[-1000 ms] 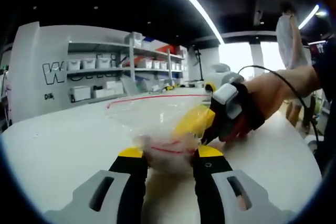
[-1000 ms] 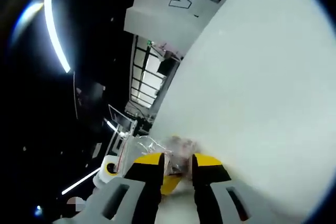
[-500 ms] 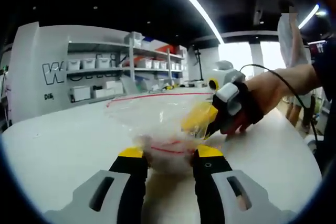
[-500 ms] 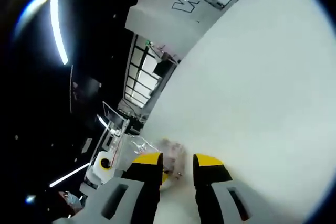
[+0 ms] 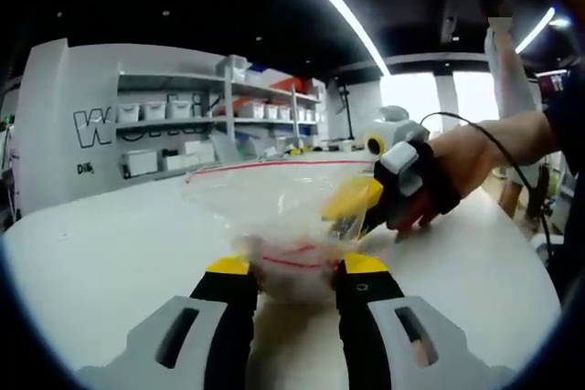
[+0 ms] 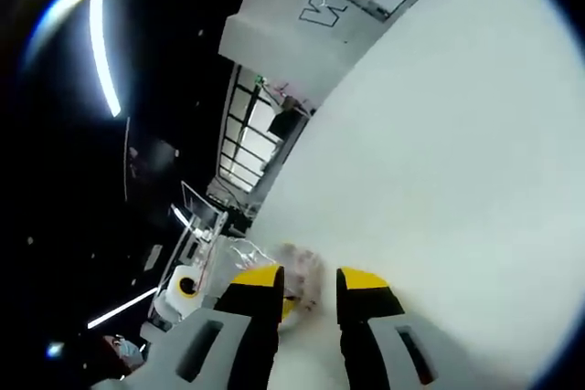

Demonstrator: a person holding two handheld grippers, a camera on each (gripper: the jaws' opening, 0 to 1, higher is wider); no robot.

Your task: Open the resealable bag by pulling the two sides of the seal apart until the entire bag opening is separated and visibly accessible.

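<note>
A clear resealable bag point(image 5: 265, 203) with a red seal line lies on the white table point(image 5: 101, 244). Its near edge is bunched between the jaws of my left gripper point(image 5: 294, 268), which is shut on it. In the left gripper view my right gripper point(image 5: 351, 207) comes in from the right, held by a hand point(image 5: 466, 166). Its yellow tips pinch the bag's right side and hold it up off the table. In the right gripper view, crumpled plastic of the bag point(image 6: 300, 260) sits between the jaws of my right gripper point(image 6: 308, 282), above the table point(image 6: 439, 152).
Shelves with white boxes point(image 5: 174, 111) stand behind the table at the back left. A white and yellow device point(image 5: 391, 127) sits at the far edge. A person point(image 5: 512, 70) stands at the back right. A black cable point(image 5: 484, 134) runs over the hand.
My right gripper has risen a little and moved right, lifting the bag's side with it. The left gripper has stayed put. The person behind has raised an arm.
</note>
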